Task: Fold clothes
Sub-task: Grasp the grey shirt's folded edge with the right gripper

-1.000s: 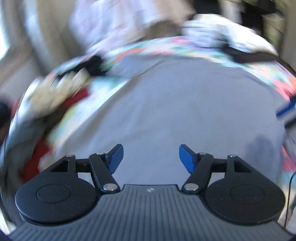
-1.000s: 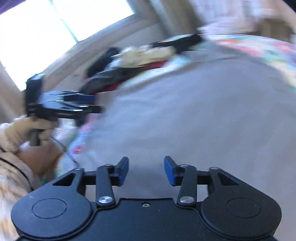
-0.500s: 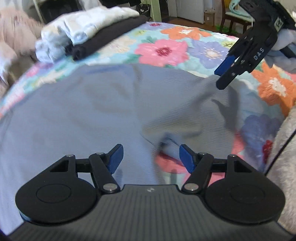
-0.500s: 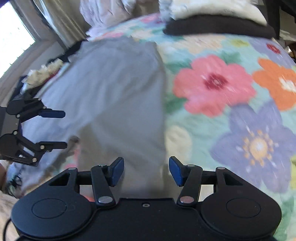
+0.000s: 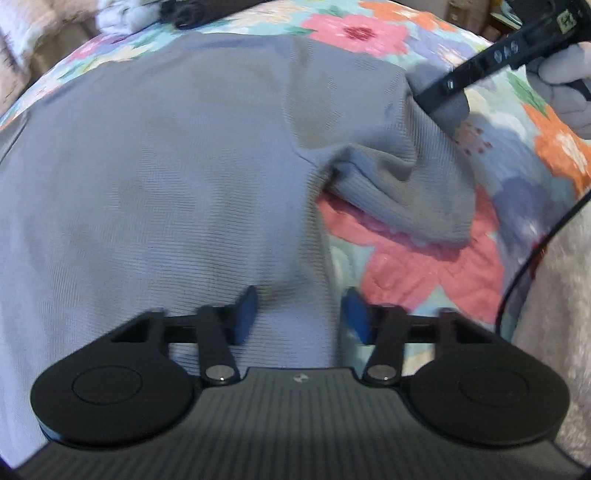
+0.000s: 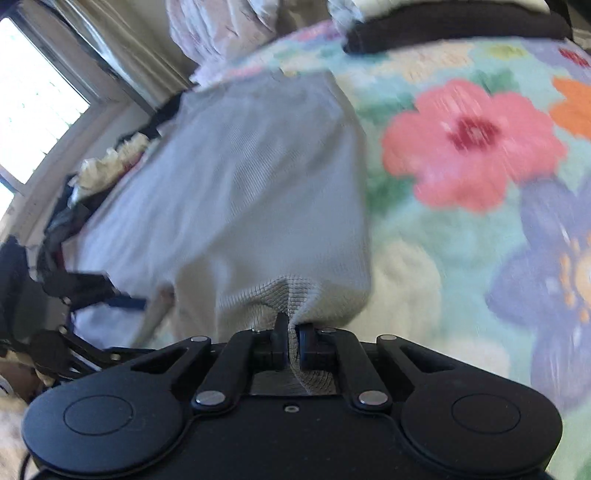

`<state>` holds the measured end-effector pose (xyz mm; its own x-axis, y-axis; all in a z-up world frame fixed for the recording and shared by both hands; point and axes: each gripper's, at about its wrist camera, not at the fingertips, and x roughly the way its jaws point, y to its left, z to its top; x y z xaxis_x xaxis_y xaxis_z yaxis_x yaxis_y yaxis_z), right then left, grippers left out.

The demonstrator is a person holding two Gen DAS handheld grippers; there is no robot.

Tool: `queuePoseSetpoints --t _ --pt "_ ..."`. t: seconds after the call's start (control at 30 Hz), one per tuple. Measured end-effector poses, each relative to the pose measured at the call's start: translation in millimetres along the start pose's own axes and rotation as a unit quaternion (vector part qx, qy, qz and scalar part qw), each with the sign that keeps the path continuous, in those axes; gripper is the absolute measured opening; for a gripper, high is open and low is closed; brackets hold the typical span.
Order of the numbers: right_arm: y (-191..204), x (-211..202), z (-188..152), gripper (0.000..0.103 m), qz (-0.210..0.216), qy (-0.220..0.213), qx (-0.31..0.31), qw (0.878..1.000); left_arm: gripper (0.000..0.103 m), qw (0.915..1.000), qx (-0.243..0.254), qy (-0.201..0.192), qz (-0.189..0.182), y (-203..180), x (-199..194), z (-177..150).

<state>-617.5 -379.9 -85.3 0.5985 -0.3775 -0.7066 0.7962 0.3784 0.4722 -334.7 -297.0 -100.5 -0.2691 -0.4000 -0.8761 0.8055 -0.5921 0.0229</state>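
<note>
Shirt: a big gray shirt (image 5: 155,177) lies spread flat on the bed, on top of the flower blanket (image 6: 476,144). Its cloth has tiny ribs.

Sleeve: one short sleeve (image 5: 402,192) sticks out at the side. It is bunched up and lifted a bit off the blanket.

Right claw: the right claw (image 6: 291,345) is pinched tight on a fold of the gray shirt. The cloth runs up between its two fingers and out the back. In the left camera the same claw (image 5: 443,90) comes in from the top corner and grips the shirt near the sleeve.

Left claw: the left claw (image 5: 301,314) is wide open and holds nothing. Its blue fingertips (image 5: 245,314) sit low over the side edge of the shirt, one over the cloth and one over the blanket. I cannot tell if they touch the shirt.

Blanket: it is light green with pink, orange and purple flowers.

Folded pile: a dark folded piece (image 6: 454,31) with light clothes on top sits at the far end of the bed, well apart from the shirt.

Messy pile: more clothes (image 6: 107,162) lie in a heap past the far side of the shirt, near the bright window (image 6: 33,110).
</note>
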Motion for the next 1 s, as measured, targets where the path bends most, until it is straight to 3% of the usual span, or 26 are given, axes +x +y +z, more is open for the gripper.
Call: queuePoseSetpoints --t 0.07,0.2,0.27,0.4,0.5,0.6,0.63,0.67,0.7,0.77,0.87,1.0 --pt "5 1 14 0.008 0.009 -0.013 -0.006 1.0 0.022 1.0 -0.009 0.002 0.0 5 -5 -2" --pt "15 4 43 0.008 0.027 -0.039 -0.017 0.999 0.021 0.9998 -0.022 0.001 0.002 10 -11 -4" --pt "20 5 58 0.008 0.036 -0.052 -0.022 0.998 0.026 0.9995 -0.031 0.007 0.002 11 -13 -5" --pt "31 14 80 0.008 0.058 -0.062 -0.031 0.996 0.06 0.9988 -0.041 0.026 -0.006 6 -10 -8" --pt "41 19 100 0.007 0.076 -0.077 -0.038 0.993 0.072 0.9985 -0.021 0.048 0.014 -2 -10 -18" --pt "56 23 120 0.007 0.076 -0.097 -0.077 0.989 0.075 0.9978 -0.005 0.065 0.014 -2 -15 -30" --pt "60 25 127 0.007 0.075 -0.102 -0.087 0.988 0.074 0.9977 -0.004 0.066 0.014 -1 -18 -34" --pt "64 28 132 0.007 0.073 -0.105 -0.095 0.987 0.06 0.9977 -0.008 0.066 0.015 2 -20 -37" --pt "67 31 137 0.007 0.073 -0.106 -0.102 0.986 0.03 0.9973 -0.013 0.069 0.022 6 -22 -39" --pt "72 37 145 0.007 0.075 -0.109 -0.109 0.985 0.006 0.9963 -0.029 0.072 0.035 17 -27 -40" --pt "77 43 156 0.007 0.075 -0.113 -0.118 0.984 0.006 0.9952 -0.063 0.056 0.051 40 -41 -38" --pt "81 46 179 0.007 0.071 -0.133 -0.126 0.981 0.006 0.9901 -0.083 0.018 0.111 82 -65 -29"
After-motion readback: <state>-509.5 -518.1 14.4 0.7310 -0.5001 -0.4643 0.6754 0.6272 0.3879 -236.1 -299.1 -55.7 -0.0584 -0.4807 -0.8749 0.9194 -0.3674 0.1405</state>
